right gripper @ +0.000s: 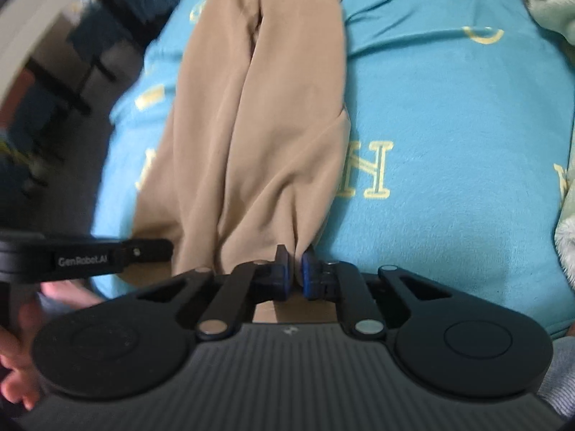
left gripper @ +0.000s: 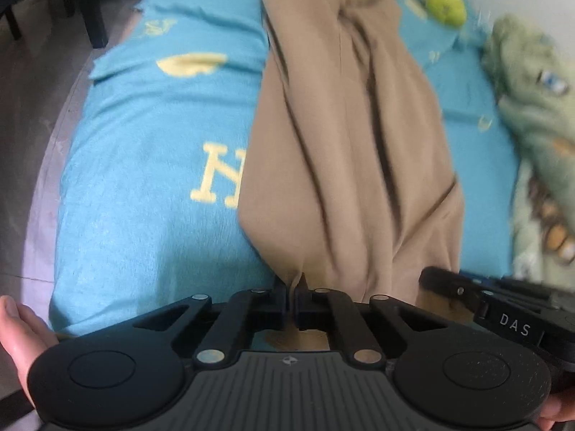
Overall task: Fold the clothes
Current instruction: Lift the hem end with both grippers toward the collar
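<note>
A long tan garment point(left gripper: 345, 136) lies stretched down the middle of a bed, away from me; it also fills the right wrist view point(right gripper: 258, 115). My left gripper point(left gripper: 290, 287) is shut on the garment's near edge, which bunches between its fingers. My right gripper point(right gripper: 294, 265) is shut on the same near edge, its blue pads point(right gripper: 307, 269) pinching the cloth. The two grippers sit side by side; the right one shows in the left wrist view point(left gripper: 503, 301), and the left one shows in the right wrist view point(right gripper: 86, 255).
A turquoise blanket point(left gripper: 151, 165) with yellow letters covers the bed. A pale green fleece garment point(left gripper: 539, 107) lies at the right. A green ball point(left gripper: 445, 5) sits far back. Floor and dark furniture legs point(left gripper: 90, 10) lie to the left.
</note>
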The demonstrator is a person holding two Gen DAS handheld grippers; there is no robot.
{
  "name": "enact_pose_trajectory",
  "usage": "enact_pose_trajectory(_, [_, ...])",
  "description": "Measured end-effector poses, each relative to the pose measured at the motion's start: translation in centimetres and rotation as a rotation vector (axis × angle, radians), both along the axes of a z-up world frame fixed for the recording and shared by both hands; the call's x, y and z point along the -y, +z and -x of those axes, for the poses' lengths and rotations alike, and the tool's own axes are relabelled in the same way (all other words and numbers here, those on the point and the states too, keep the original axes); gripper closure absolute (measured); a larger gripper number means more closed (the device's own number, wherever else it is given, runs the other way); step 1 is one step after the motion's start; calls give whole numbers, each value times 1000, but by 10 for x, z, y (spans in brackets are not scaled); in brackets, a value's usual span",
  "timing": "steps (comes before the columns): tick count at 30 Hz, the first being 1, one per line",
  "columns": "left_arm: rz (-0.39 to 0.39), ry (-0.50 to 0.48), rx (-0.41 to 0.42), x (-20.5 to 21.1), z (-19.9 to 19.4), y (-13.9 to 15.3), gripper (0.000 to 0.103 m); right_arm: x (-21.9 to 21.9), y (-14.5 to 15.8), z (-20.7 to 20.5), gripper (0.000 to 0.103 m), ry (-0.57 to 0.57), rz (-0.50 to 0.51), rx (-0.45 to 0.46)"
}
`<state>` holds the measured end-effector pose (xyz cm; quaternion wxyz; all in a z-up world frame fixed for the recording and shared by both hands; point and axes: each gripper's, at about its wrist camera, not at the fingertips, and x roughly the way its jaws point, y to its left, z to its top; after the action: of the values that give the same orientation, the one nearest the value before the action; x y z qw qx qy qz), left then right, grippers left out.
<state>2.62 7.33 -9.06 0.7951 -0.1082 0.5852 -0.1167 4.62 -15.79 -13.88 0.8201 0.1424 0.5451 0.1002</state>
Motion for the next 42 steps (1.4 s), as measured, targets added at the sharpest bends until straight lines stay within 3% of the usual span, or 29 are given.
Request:
enact_pose_trajectory(5, [156,42,149,-23,23,43,100,30,26,16,93,-97,-157,120])
enact_pose_trajectory(15, [279,54,340,-9,52,124,101,69,74,54,94,-173,-371,296])
enact_pose_trajectory(19, [332,50,378,-15,76,127,101,83,89,70,94,-202,-449,357])
enact_pose_trajectory(23, [319,22,420,-16,115,131,101,92,85,91,94,-219,-482,365])
enact_pose_trajectory(26, [356,28,415,-23,124,120,101,99,82,107,94,-232,-506,370])
enact_pose_trajectory(29, [363,33,418,-29,118,109,100,104,79,119,94,-243,-527,377])
enact_pose_trajectory(34, [368,48,438,-30,92,106,100,99,81,102,94,-225,-503,402])
enact_pose_trajectory(42, [380,99,492,-18,15,114,100,95,104,27,94,-209,-421,440])
